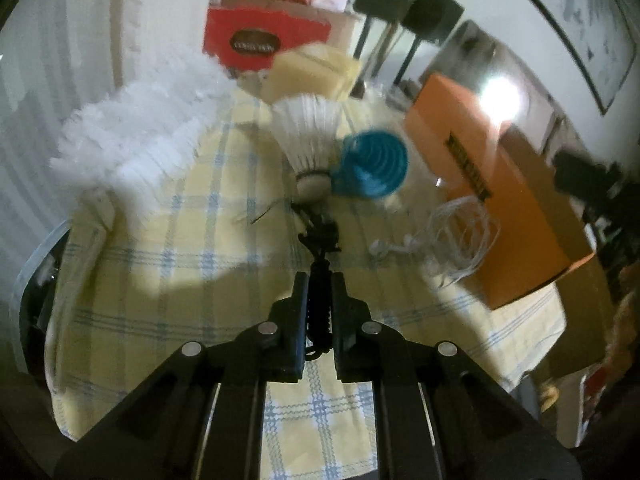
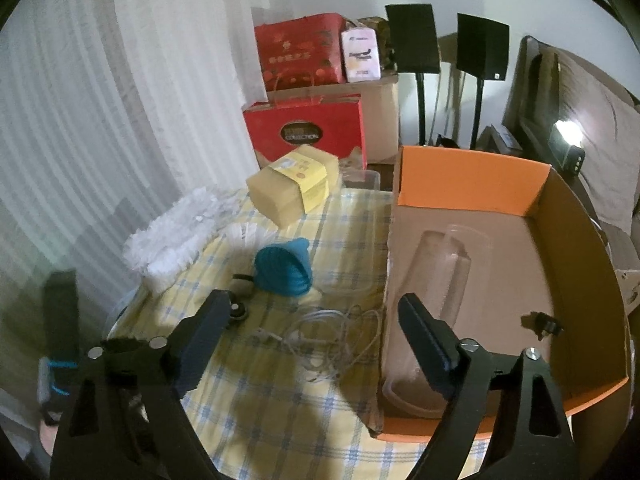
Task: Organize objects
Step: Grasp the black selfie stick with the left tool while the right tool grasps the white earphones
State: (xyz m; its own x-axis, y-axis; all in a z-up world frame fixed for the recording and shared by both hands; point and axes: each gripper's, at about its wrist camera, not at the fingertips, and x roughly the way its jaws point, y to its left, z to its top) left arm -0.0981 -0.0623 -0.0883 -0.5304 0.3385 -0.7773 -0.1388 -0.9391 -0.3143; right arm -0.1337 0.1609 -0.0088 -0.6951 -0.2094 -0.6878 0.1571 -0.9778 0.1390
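The left gripper (image 1: 320, 280) is clenched on a black coiled cord (image 1: 320, 304) that runs out between its fingers (image 1: 301, 300) toward the middle of the worktop (image 1: 180, 280), which wears a yellow checked cloth. What the cord ends in is too blurred to tell. Just beyond it stand a white shuttlecock (image 1: 308, 132) and, touching its right side, a blue ribbed collapsible cup (image 1: 372, 164). The right gripper (image 2: 316, 320) hangs released, fingers spread wide, over the near edge of the orange cardboard box (image 2: 472, 176) and the white earphones (image 2: 332, 336) tangled just left of it.

The box, on the right, already holds a clear plastic container (image 2: 436, 280) and a small black plug-like item (image 2: 544, 326); those look put away. Still out on the cloth, by this reckoning: the earphones, cup, shuttlecock, a white fluffy duster head (image 2: 172, 240) at far left and a yellow packet (image 2: 292, 184) at the far side. So the job seems early, with most things left to place.
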